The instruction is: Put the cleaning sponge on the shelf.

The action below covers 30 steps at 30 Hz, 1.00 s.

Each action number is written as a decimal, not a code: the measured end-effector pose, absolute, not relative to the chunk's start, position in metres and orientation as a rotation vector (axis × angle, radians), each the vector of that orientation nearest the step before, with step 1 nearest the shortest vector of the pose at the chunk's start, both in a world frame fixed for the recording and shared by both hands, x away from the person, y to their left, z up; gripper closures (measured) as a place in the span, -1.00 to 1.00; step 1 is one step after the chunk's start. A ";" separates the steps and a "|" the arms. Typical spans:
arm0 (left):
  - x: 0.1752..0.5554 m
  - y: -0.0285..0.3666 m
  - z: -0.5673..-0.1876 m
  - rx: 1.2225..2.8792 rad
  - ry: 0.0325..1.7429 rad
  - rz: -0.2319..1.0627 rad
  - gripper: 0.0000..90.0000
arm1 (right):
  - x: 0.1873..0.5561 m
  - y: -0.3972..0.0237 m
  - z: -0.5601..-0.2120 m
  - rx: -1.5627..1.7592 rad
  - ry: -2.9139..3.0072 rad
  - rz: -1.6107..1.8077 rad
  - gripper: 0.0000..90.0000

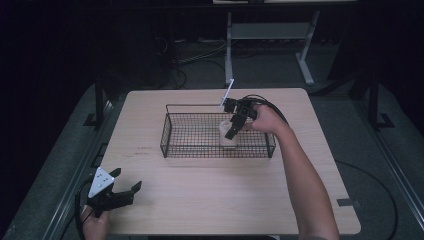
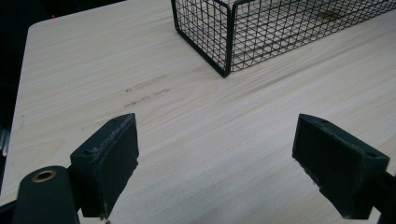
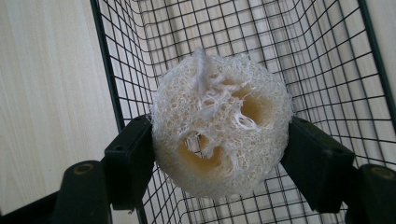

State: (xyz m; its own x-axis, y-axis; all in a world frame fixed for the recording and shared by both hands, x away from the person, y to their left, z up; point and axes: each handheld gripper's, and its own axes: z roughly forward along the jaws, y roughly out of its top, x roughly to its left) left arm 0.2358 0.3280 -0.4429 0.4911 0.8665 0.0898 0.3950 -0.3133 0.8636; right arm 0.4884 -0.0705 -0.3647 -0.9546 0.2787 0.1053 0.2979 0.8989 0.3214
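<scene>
- In the high view, the room beyond the table (image 1: 200, 200) is lost in darkness, and the person is cut off at the bottom edge, so that just the forearms and hands are seen. The loofah sponge (image 1: 228, 136) is made out as no more than a pale blur inside the wire basket (image 1: 175, 145), partly covered by the right gripper (image 1: 231, 134). The right arm is stretched forward over the table, with the hand above the basket's right half and the gripper angled down into it. The left gripper (image 1: 127, 186) is held low at the near left corner of the table, well apart from the basket, its jaws spread with nothing between them.
- In the left gripper view, one corner of the basket (image 2: 224, 46) is seen, the rest being cut off by the top edge. The two pads (image 2: 112, 158) are set wide apart over bare wood.
- In the right gripper view, the basket's rim is cut off on all sides. The loofah sponge (image 3: 219, 123) is clamped between the pads (image 3: 130, 158), which are pressed against its two sides; it is held within the basket (image 3: 107, 70), above the mesh floor. Whether the mesh is touched cannot be told.
</scene>
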 end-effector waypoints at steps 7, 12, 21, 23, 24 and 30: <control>0.236 0.328 -0.443 1.906 1.050 0.718 -0.70 | 0.489 -0.070 -0.372 -0.465 -2.997 -0.500 -0.37; 0.236 0.328 -0.443 1.906 1.048 0.716 -0.70 | 0.490 -0.070 -0.374 -0.474 -2.996 -0.498 -0.37; 0.236 0.328 -0.443 1.906 1.049 0.714 -0.70 | 0.490 -0.068 -0.378 -0.467 -3.000 -0.487 -0.37; 0.236 0.328 -0.443 1.903 1.052 0.713 -0.69 | 0.490 -0.067 -0.379 -0.463 -2.999 -0.485 -0.37; 0.236 0.328 -0.443 1.904 1.051 0.714 -0.70 | 0.490 -0.066 -0.380 -0.458 -3.001 -0.482 -0.37; 0.236 0.328 -0.443 1.903 1.050 0.715 -0.70 | 0.491 -0.065 -0.385 -0.462 -3.003 -0.452 -0.37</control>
